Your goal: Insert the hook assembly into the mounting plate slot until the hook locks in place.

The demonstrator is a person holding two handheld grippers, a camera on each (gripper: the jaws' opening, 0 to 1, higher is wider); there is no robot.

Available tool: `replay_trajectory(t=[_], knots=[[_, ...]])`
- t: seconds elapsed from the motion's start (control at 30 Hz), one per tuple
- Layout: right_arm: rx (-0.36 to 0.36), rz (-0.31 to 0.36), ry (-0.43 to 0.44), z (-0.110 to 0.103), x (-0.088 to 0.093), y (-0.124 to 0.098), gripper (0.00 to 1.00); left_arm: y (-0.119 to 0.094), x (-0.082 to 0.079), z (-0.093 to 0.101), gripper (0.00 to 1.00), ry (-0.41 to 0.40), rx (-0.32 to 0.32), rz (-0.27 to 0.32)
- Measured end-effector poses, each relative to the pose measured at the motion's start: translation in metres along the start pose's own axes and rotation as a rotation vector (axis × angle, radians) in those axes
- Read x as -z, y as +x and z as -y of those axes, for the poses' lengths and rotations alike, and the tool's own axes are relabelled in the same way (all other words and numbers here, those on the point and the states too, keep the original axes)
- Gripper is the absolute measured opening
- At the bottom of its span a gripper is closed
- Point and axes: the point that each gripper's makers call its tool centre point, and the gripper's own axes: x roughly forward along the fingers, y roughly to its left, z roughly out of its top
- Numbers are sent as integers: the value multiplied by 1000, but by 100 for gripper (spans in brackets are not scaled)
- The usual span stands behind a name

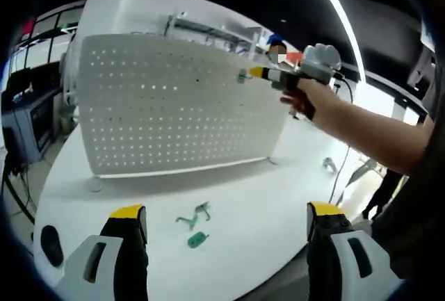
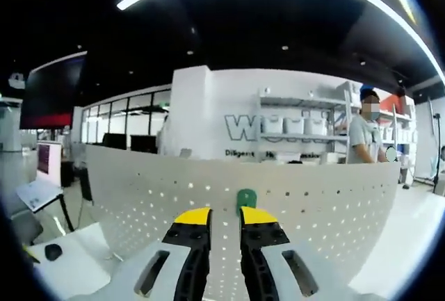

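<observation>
The right hand-held gripper [image 2: 224,215] is clenched on a green hook [image 2: 246,198] at the perforated mounting plate [image 1: 174,106], the left [image 1: 226,214] released over the counter [image 1: 264,224]; risk: a tilted hook misses its slot and drops.

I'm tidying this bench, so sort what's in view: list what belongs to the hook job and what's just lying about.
Job:
- pegboard
- green hook gripped in the right claw
- spare green hooks on the table
- left claw, open

Lying about:
- black round object at the table edge
- shelves behind
</observation>
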Motion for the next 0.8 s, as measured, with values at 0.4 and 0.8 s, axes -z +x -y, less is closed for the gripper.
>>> replay_trajectory(t=[0.4,0.8], knots=[[-129,-105,-26,-36,45,-56,14,-4,11,5,96,3,-4,-28],[-223,-180,-3,-67,91,-94,15,-7,5,7,95,20,-8,-19]])
